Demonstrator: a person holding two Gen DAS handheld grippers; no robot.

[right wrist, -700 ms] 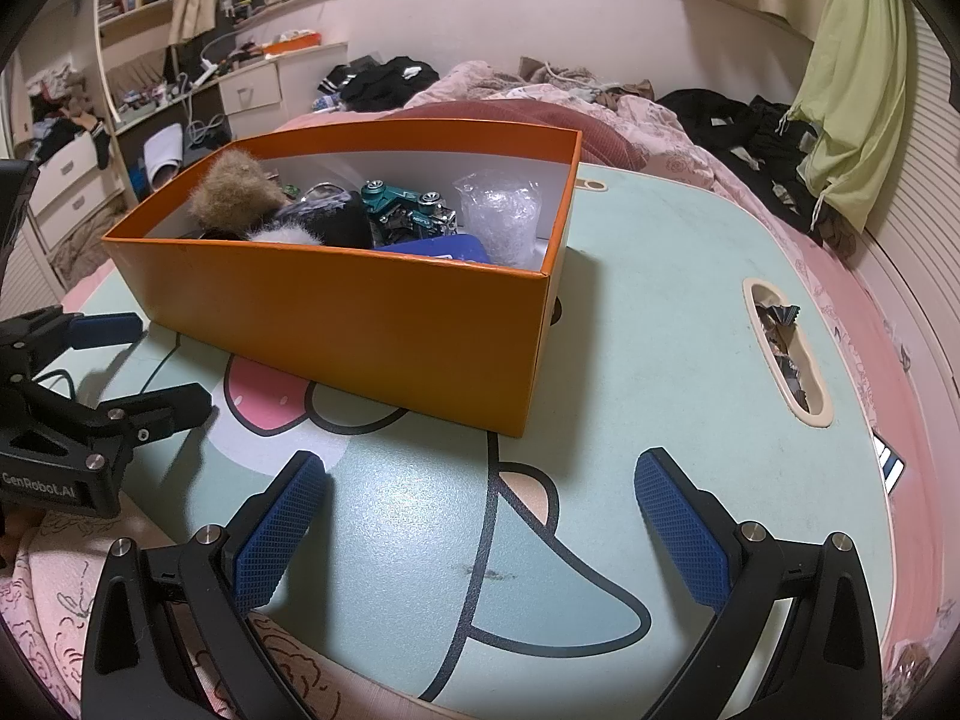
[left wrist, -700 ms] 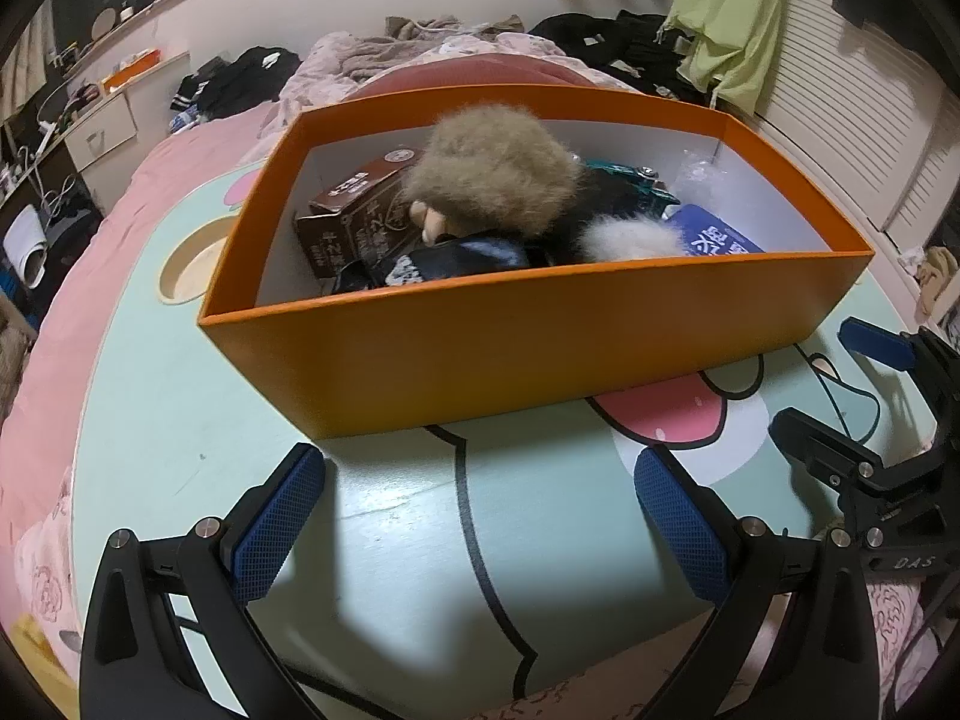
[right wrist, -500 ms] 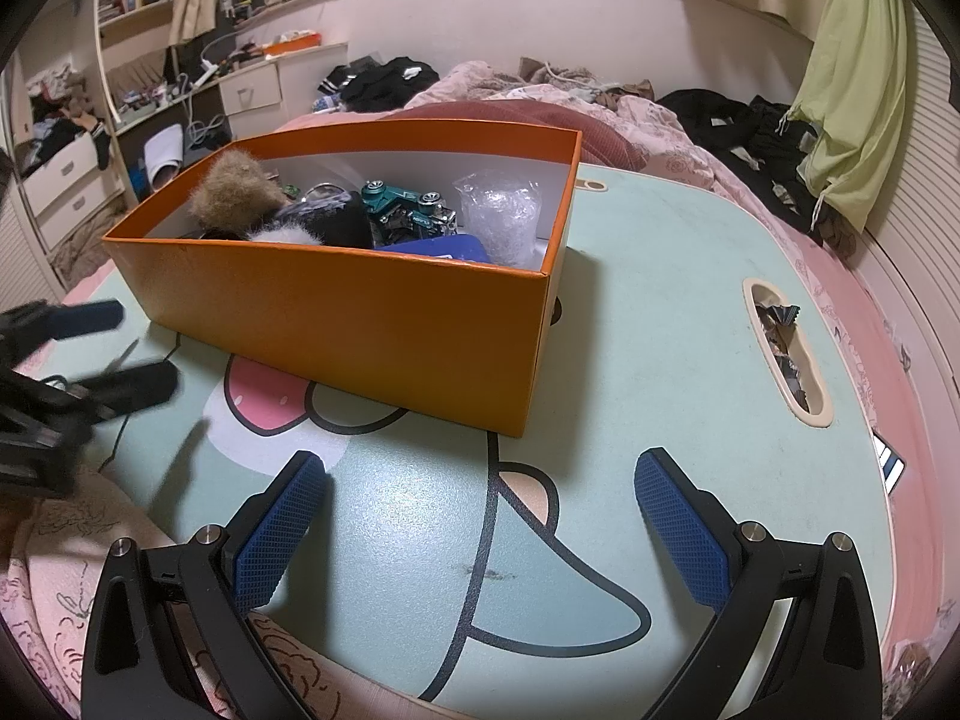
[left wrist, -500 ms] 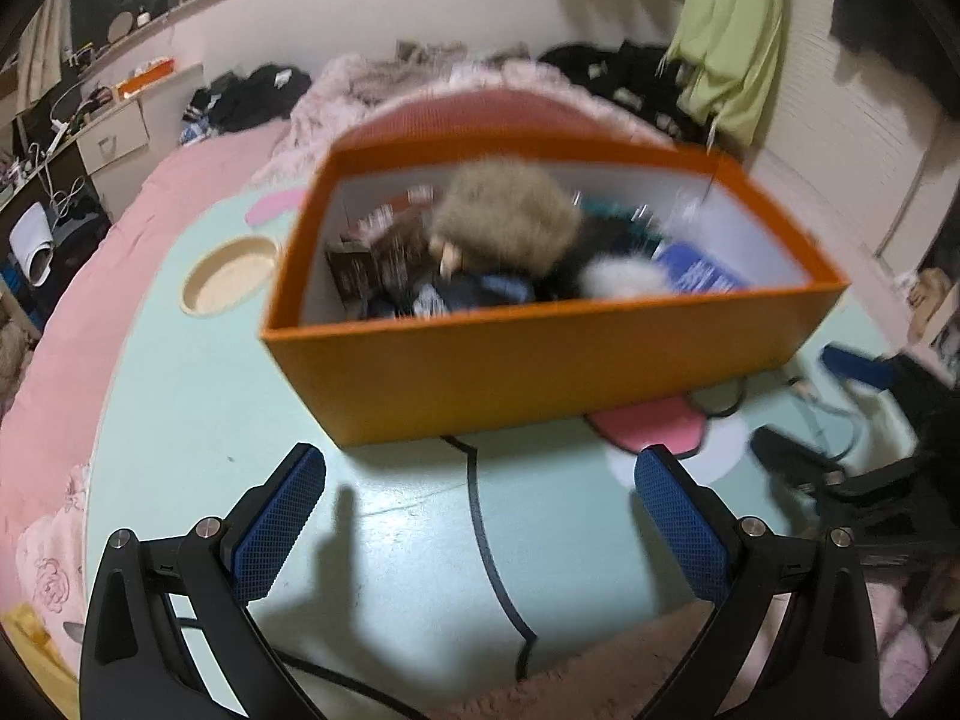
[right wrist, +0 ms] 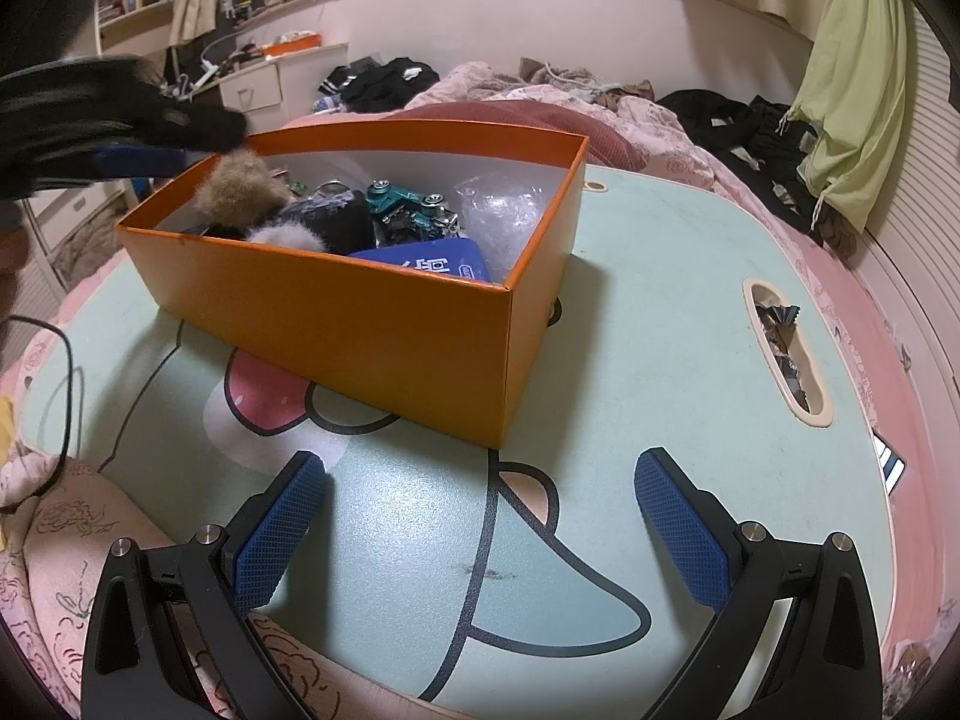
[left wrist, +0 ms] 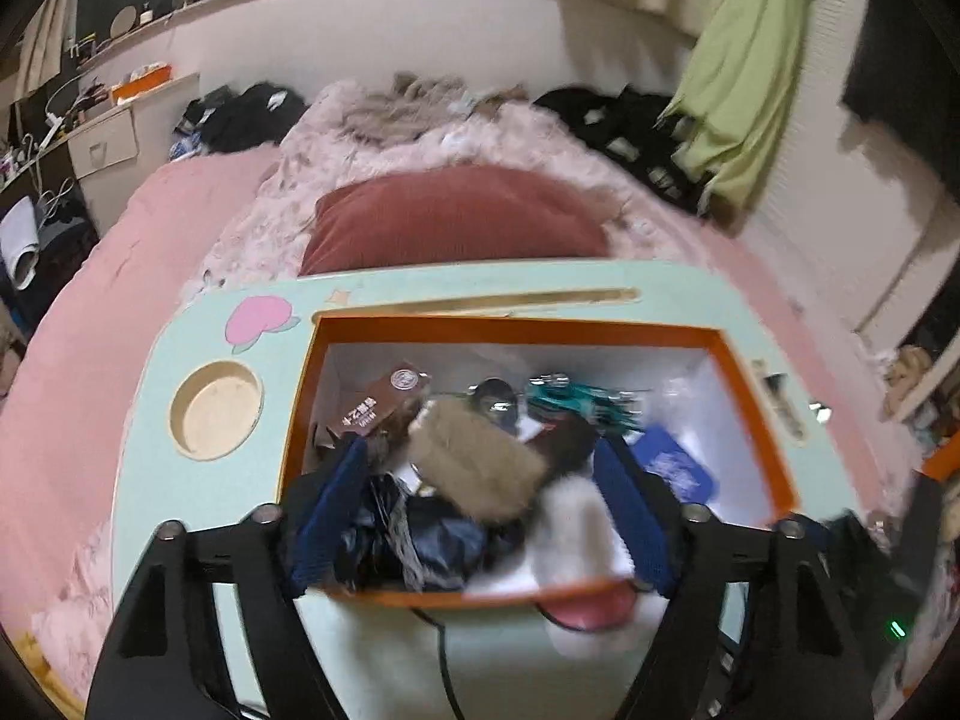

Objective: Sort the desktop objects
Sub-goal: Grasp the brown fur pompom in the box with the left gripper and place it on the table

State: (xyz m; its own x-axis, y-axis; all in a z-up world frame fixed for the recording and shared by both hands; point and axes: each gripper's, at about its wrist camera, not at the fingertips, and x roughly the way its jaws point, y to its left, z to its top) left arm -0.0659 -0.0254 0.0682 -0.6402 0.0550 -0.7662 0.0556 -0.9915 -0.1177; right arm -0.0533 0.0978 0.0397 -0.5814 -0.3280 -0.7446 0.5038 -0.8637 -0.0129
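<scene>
An orange cardboard box [left wrist: 756, 414] [right wrist: 360, 324] stands on the mint cartoon tabletop [right wrist: 660, 300]. It holds a brown fur ball [left wrist: 474, 462] [right wrist: 237, 186], a white fur puff [left wrist: 576, 534], a brown carton [left wrist: 372, 408], a teal toy car [right wrist: 408, 204], a blue pack [right wrist: 432, 258] and a clear bag [right wrist: 504, 210]. My left gripper [left wrist: 480, 510] hangs over the box's near half, pointing down into it. Its jaws are partly apart, with the brown fur ball between them in view and no pad pressing on it. My right gripper [right wrist: 480, 534] stands wide open over bare tabletop in front of the box's corner.
A round cup recess [left wrist: 216, 408] lies left of the box, and a long slot [right wrist: 786, 354] with wrappers lies to its right. A black cable [right wrist: 66, 384] trails at the table's left edge. A red cushion [left wrist: 456, 222] and heaped clothes lie on the pink bed behind.
My left gripper has risen from the tabletop in front of the box to above its contents, and its jaws have narrowed. The right gripper has stayed put and open.
</scene>
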